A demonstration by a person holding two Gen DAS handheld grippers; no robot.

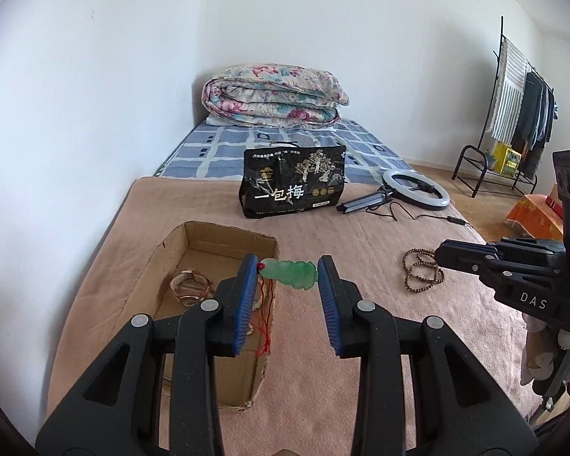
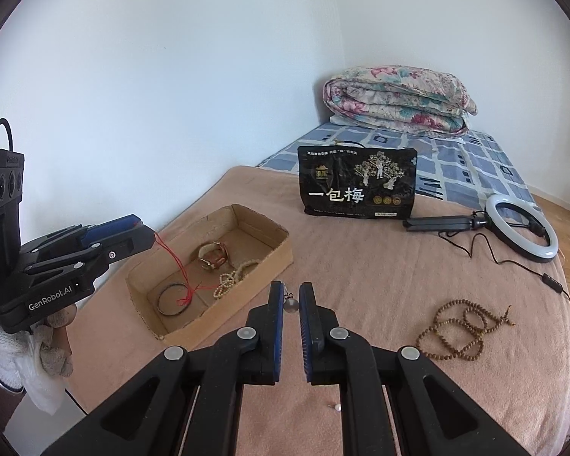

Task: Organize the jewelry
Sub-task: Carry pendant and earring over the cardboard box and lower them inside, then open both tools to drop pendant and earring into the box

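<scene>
My left gripper [image 1: 287, 271] is shut on a green jade pendant [image 1: 289, 273], held end to end above the right wall of the cardboard box [image 1: 163, 250]. Its red cord [image 1: 266, 311] hangs down into the box [image 2: 262, 266]. The box holds a watch [image 2: 213, 256], a dark bangle [image 2: 173, 298] and a pale bead strand [image 2: 233, 277]. My right gripper [image 2: 290, 298] is shut on a small silver earring [image 2: 290, 304] just right of the box. A brown bead necklace [image 2: 463, 328] lies on the pink blanket to the right.
A black snack bag [image 2: 357, 182] stands behind the box. A ring light on a tripod [image 2: 520, 228] with its cable lies at the right. A small pearl stud [image 2: 337, 407] lies on the blanket [image 2: 361, 258] near my right gripper. A folded quilt [image 1: 273, 95] lies at the back.
</scene>
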